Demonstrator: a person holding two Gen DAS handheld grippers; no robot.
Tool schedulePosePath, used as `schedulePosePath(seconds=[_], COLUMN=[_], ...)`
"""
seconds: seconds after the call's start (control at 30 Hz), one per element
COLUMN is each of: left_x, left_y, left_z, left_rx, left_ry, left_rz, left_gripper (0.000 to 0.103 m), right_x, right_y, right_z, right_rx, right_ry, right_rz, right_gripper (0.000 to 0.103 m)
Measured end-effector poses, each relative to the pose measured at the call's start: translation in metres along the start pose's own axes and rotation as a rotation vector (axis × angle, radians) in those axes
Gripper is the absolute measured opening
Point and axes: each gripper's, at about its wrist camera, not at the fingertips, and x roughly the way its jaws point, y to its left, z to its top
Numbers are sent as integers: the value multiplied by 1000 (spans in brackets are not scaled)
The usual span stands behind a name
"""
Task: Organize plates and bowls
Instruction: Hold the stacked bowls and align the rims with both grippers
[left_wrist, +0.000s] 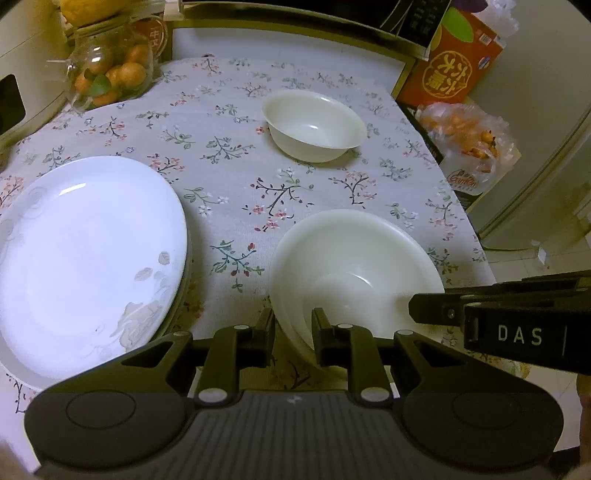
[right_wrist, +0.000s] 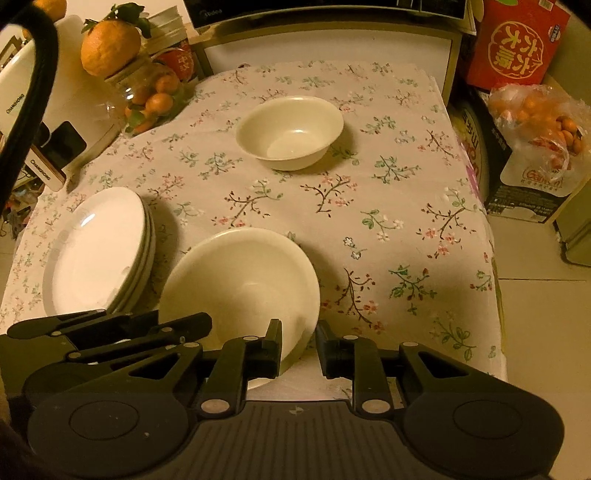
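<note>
While both tongs, the left gripper (left_wrist: 293, 334) and right gripper (right_wrist: 298, 347), straddle the near bowl's (right_wrist: 240, 284) rim with jaws parted, the plates (right_wrist: 99, 254) sit stacked left of it; the far bowl (right_wrist: 290, 131) beyond remains unstacked.

Floral tablecloth (right_wrist: 388, 229) covers table; on it plate stack (right_wrist: 96, 251), two bowls (right_wrist: 291, 129) (right_wrist: 240, 284).

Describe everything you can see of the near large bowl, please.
The large bowl is cream-white, glossy, ceramic-looking, empty and upright on the floral tablecloth, beside the stacked plates. The left tongs straddle its near-left rim and the right tongs its near-right rim; whether they pinch it is unclear.
</note>
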Motion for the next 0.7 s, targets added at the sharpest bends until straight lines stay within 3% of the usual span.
schedulePosePath(seconds=[0.7], left_x=[9], left_y=[1], left_z=[2], left_rx=[5], left_ry=[3], left_rz=[-6], left_gripper=[22], right_x=[9], right_y=[-7], right_z=[1], right_rx=[24], right_ry=[21], right_rz=[11], right_gripper=[17])
